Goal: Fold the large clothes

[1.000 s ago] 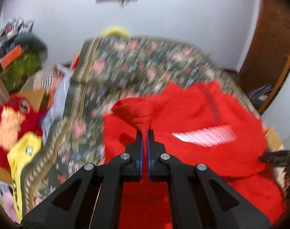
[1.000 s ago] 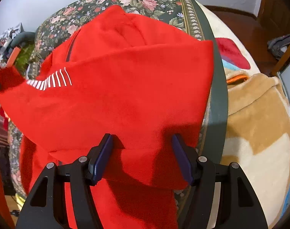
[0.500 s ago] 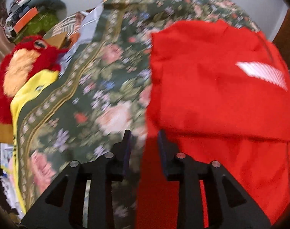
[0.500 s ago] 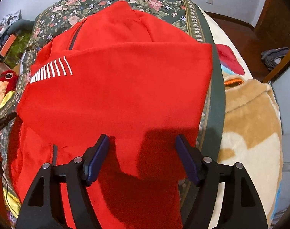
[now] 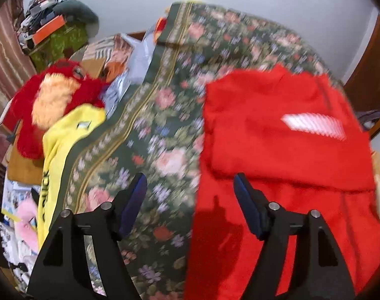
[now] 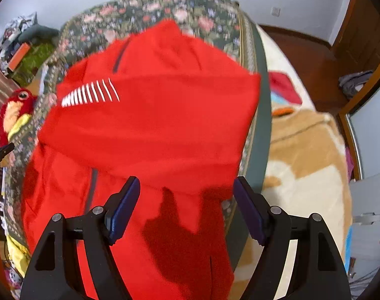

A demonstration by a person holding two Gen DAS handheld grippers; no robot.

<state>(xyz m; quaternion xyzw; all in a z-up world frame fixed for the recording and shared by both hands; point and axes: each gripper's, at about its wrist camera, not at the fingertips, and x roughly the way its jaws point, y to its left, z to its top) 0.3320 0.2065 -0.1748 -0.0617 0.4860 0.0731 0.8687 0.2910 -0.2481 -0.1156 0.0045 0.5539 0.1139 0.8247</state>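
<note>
A large red garment [image 5: 277, 130] with a white striped mark lies folded over itself on a floral bedspread [image 5: 150, 135]. My left gripper [image 5: 190, 182] hovers above the garment's left edge, its jaws opening, and nothing is pressed between them. In the right wrist view the same red garment [image 6: 152, 125] fills the middle of the frame, with a dark zip line down its near part. The right gripper [image 6: 186, 186] hangs above the garment's near right corner, jaws wide, clear of the cloth.
A red and orange plush toy [image 5: 52, 100] and a yellow cloth [image 5: 62, 145] lie left of the bedspread. A pile of clutter [image 5: 55, 25] stands at the back left. A tan and cream blanket [image 6: 302, 165] covers the bed's right side. A wooden door frame [image 6: 360, 40] is far right.
The left gripper let go of the pinched red cloth, opened wide and shifted left over the bedspread. The garment's flap now lies flat. The right gripper rose a little and widened slightly.
</note>
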